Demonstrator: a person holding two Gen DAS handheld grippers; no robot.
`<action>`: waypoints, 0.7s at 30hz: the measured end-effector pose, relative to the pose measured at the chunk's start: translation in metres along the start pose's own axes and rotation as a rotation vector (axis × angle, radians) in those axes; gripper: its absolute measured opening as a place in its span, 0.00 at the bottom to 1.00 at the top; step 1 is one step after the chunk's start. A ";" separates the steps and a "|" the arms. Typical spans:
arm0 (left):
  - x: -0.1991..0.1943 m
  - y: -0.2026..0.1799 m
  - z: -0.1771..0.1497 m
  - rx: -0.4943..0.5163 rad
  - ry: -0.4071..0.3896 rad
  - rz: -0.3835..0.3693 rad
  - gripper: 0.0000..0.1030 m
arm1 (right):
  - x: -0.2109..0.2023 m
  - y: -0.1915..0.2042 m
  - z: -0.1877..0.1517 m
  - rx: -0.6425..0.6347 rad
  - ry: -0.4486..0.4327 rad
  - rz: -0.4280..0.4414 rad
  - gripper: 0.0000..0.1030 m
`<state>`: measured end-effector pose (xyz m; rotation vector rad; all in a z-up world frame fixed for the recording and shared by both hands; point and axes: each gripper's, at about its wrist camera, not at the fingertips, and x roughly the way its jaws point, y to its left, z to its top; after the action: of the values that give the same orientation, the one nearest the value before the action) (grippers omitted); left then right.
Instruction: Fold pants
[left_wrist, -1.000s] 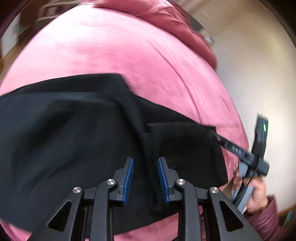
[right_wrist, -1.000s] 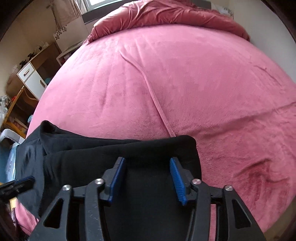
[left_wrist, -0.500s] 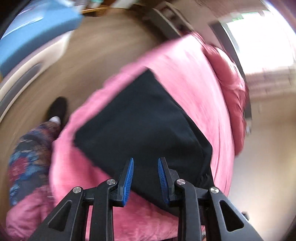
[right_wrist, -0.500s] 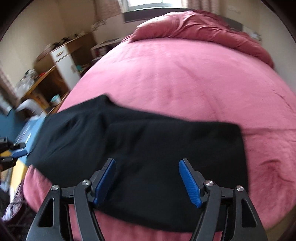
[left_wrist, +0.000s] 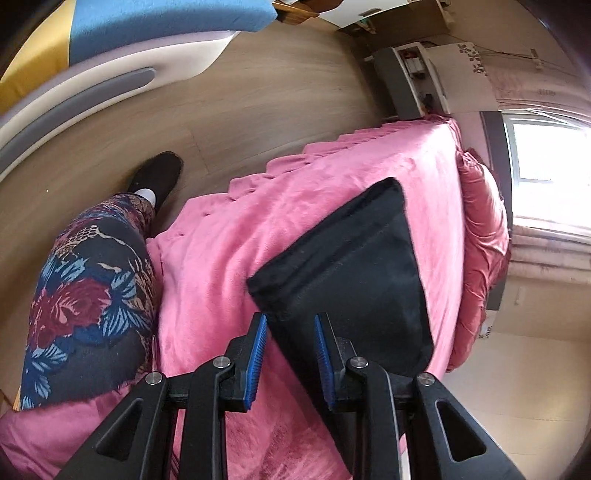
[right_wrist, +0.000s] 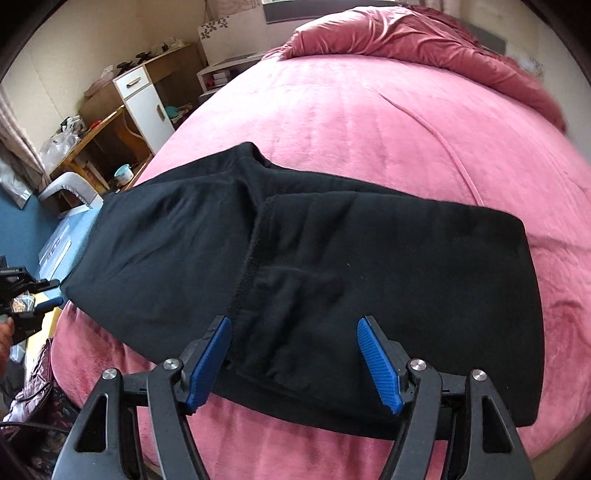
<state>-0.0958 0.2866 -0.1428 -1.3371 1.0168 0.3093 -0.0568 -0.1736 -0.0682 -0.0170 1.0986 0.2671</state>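
Black pants (right_wrist: 332, 258) lie folded across the near part of a pink bed (right_wrist: 369, 129), one leg end lapped over the middle. My right gripper (right_wrist: 293, 325) hovers over their near edge, open wide, pads clear of the cloth. My left gripper (left_wrist: 290, 321) is at the pants' left end, also visible in the right wrist view (right_wrist: 44, 291) beside the bed. In the left wrist view the pants (left_wrist: 351, 273) stretch away and their near edge shows in the gap between the narrow, closing jaws. The pads do not press on the cloth.
A person's leg in floral trousers (left_wrist: 88, 295) and a black shoe (left_wrist: 155, 177) stand on the wood floor beside the bed's edge (left_wrist: 207, 280). A crumpled pink quilt (right_wrist: 406, 33) lies at the head. A white cabinet (right_wrist: 144, 99) and a cluttered desk (right_wrist: 96, 136) stand left.
My left gripper swung off the pants to their left end and rolled, so floor and leg now show. My right gripper's jaws widened and drew back; the whole folded pants show.
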 end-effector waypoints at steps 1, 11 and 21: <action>0.005 0.001 0.001 0.007 -0.004 0.019 0.25 | 0.001 -0.002 -0.001 0.010 0.005 0.002 0.69; 0.015 -0.004 0.005 0.064 -0.034 0.049 0.24 | 0.017 -0.015 -0.005 0.049 0.038 0.005 0.70; 0.004 -0.074 -0.040 0.538 -0.228 0.174 0.15 | 0.026 -0.022 -0.009 0.109 0.041 0.039 0.75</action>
<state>-0.0581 0.2296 -0.0929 -0.7133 0.9387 0.2843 -0.0487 -0.1910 -0.0979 0.0965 1.1538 0.2428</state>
